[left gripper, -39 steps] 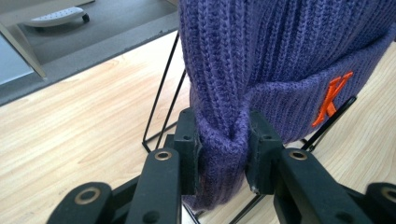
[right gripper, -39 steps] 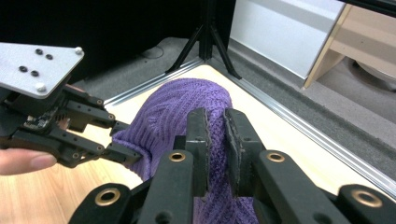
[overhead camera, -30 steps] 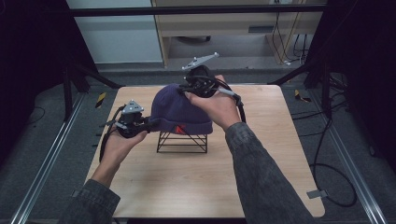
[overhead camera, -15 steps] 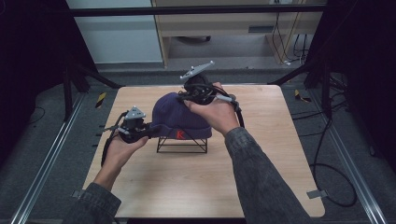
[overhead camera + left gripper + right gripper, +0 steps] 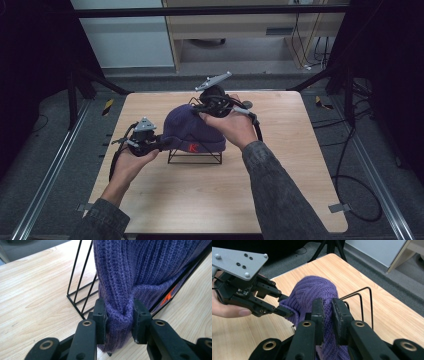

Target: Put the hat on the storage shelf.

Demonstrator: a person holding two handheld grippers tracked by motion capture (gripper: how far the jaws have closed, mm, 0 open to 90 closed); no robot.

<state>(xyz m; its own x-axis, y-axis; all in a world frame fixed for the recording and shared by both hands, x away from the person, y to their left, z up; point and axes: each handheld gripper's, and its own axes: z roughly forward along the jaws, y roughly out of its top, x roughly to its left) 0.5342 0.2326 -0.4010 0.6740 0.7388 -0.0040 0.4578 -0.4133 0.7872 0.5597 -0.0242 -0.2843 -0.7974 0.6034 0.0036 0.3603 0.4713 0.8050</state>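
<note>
Purple ribbed knit beanie (image 5: 192, 131) is sitting draped over the black wire rack (image 5: 196, 156) at the centre of the high view, on the light wooden table (image 5: 280, 180). Its long axis is running across the frame, left to right, with the rounded crown facing up and the folded cuff, bearing a small orange letter mark (image 5: 193, 147), facing the bottom of the frame.

Your left gripper (image 5: 159, 144) is coming in from the left of the high view and is clamping the cuff at the hat's left end; in the left gripper view (image 5: 119, 315) you are seeing the knit bunched tight between the two black jaws, with the wire rack just behind it.

Your right gripper (image 5: 200, 107) is sitting at the upper edge of the hat in the high view, and you are pinching a fold of the knit there; in the right gripper view (image 5: 327, 315) the jaws are standing close together on the purple fabric, with your left gripper (image 5: 284, 305) at the left of that frame.
</note>
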